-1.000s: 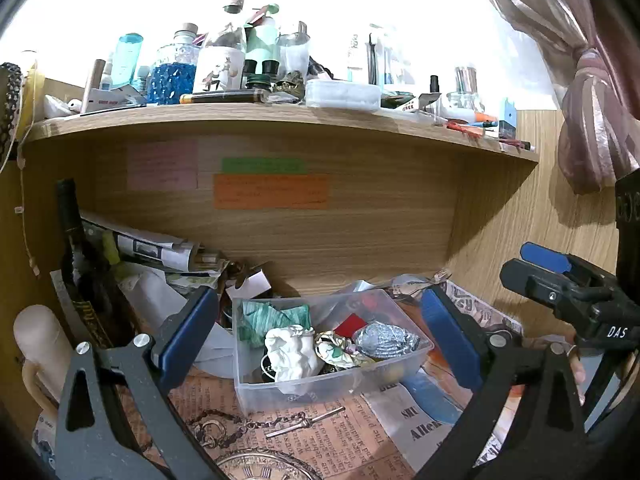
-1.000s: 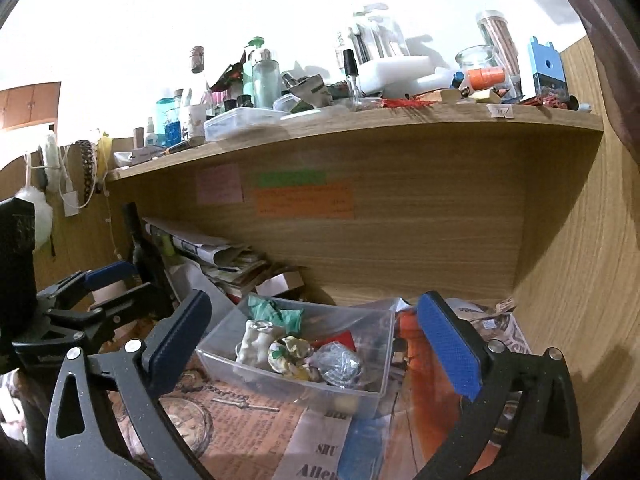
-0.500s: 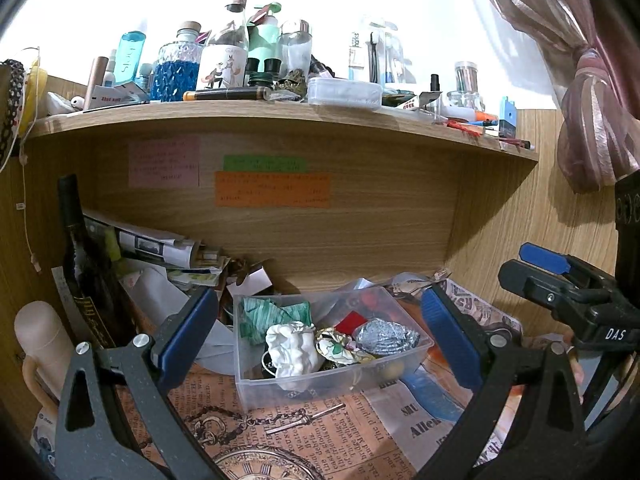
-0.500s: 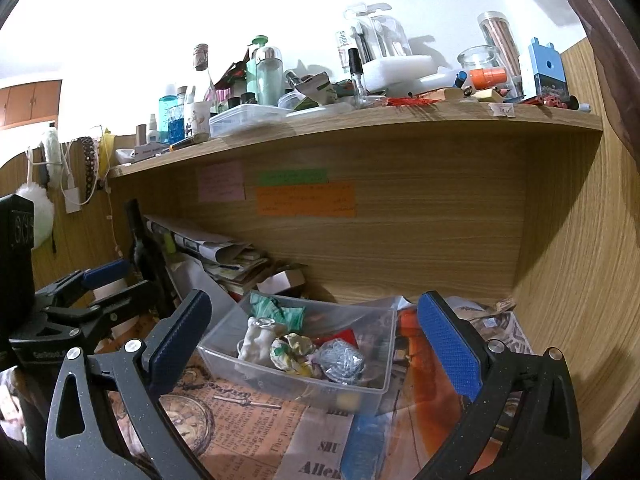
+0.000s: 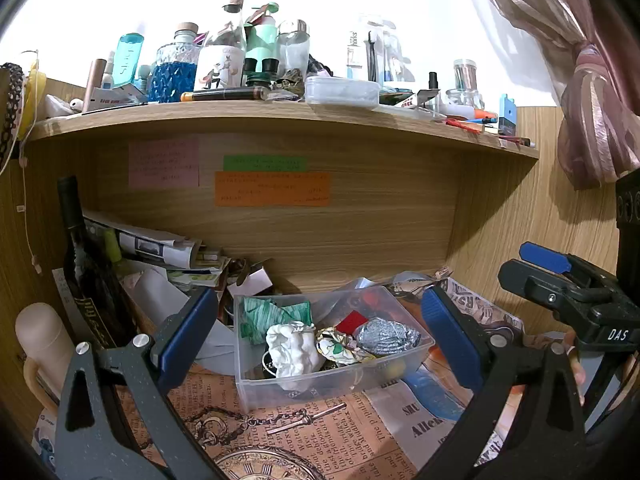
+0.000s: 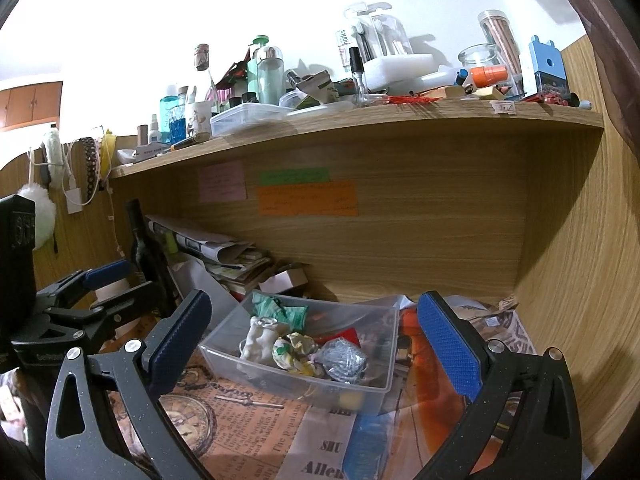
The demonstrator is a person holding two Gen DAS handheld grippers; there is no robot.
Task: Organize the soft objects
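Clear plastic bin (image 5: 256, 380) sits dead ahead of both grippers, on newsprint-pattern paper (image 5: 320, 440) under the wooden shelf (image 5: 280, 114); left gripper (image 5: 316, 332) hangs low in front of it with jaws spread wide, nothing between them; right gripper (image 6: 316, 336) likewise spread and empty, the bin framed in its gap; in the left view the right gripper shows off to the right of the bin, a little of the person's hand (image 5: 574, 356) behind it.

Soft items already lie inside the bin, largest to smallest roughly: green striped cloth (image 5: 276, 312) bunched at the far-left corner; white crumpled wad (image 5: 294, 346) at the near-left wall; silver crinkled ball (image 5: 386, 334) toward the right; floral fabric scrap (image 5: 340, 346) between white and silver; small red piece (image 5: 352, 320) behind them, soft or not can't be told.

This fits two stages: everything soft collected and the grippers backing off, or a pause mid-sort with more to fetch or rearrange; frames don't settle which.

Judgement for any pick here: come in from above, not through the near wall; the bin is light and looks likely to slide on the paper; one gripper could brace the rim while the other pinches; cloth compresses, so close fully and take the bulk of the wad, not an edge; watch the chain and key (image 5: 280, 424) just short of the bin.
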